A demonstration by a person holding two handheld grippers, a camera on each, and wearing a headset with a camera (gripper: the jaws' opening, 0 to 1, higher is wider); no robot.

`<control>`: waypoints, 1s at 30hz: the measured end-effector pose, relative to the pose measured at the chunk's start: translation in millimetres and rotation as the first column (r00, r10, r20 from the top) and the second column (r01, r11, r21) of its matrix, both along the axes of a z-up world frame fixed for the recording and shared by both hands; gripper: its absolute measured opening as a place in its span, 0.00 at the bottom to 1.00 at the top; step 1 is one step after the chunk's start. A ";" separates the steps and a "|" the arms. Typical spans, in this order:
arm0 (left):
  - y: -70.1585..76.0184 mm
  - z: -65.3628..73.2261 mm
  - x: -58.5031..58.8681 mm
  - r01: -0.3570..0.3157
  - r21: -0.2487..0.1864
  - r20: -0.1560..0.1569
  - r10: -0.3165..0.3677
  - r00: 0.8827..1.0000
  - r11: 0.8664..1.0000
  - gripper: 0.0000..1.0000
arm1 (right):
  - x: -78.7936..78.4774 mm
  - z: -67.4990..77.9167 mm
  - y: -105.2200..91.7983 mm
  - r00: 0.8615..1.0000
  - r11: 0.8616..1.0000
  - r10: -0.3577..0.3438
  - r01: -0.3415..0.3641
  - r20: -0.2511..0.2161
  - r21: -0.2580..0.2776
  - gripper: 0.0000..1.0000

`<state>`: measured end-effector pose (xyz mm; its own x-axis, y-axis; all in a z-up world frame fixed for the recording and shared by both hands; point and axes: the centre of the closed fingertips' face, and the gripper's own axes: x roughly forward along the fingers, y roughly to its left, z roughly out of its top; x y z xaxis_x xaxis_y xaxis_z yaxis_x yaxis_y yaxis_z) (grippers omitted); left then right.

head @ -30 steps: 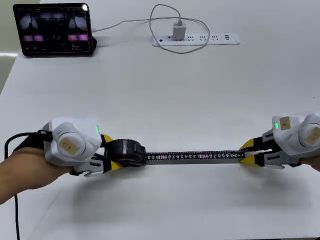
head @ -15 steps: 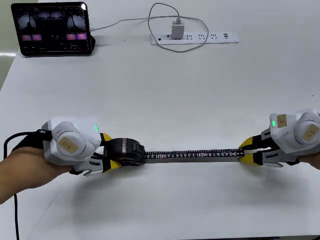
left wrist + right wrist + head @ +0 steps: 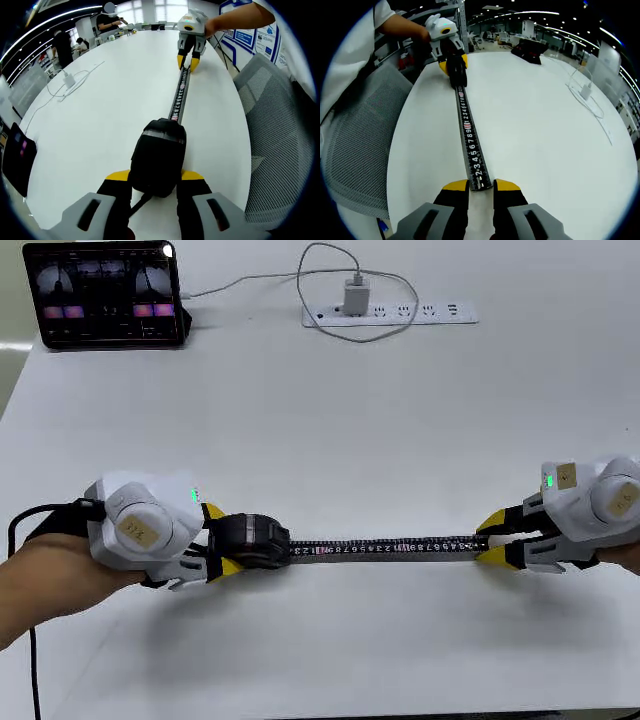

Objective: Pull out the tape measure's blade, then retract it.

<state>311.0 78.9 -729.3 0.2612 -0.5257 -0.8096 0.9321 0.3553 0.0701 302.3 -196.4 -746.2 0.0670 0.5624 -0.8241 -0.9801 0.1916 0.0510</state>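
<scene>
A: Where's the tape measure [image 3: 250, 541]?
B: On the white table [image 3: 330, 420]. The left gripper [image 3: 222, 540] clamps its black case, and the blade [image 3: 385, 547] stretches straight across to the right gripper [image 3: 490, 541], which pinches its tip.
A: And around it?
B: A tablet [image 3: 108, 295] and a power strip [image 3: 390, 312] at the far edge, a grey mesh chair [image 3: 270, 125] alongside, and an open office with strip lights.
</scene>
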 end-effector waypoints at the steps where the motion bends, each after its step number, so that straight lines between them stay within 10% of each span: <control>1: 0.4 0.0 0.3 0.000 0.002 0.004 0.000 1.000 1.000 0.30 | -0.3 -0.8 -0.4 1.000 1.000 0.003 -0.003 0.001 -0.005 0.16; 30: 6.2 9.6 -3.0 -0.060 -0.040 0.003 0.060 0.998 0.997 0.44 | 3.0 10.1 2.7 0.997 0.997 -0.080 0.080 0.009 0.018 0.28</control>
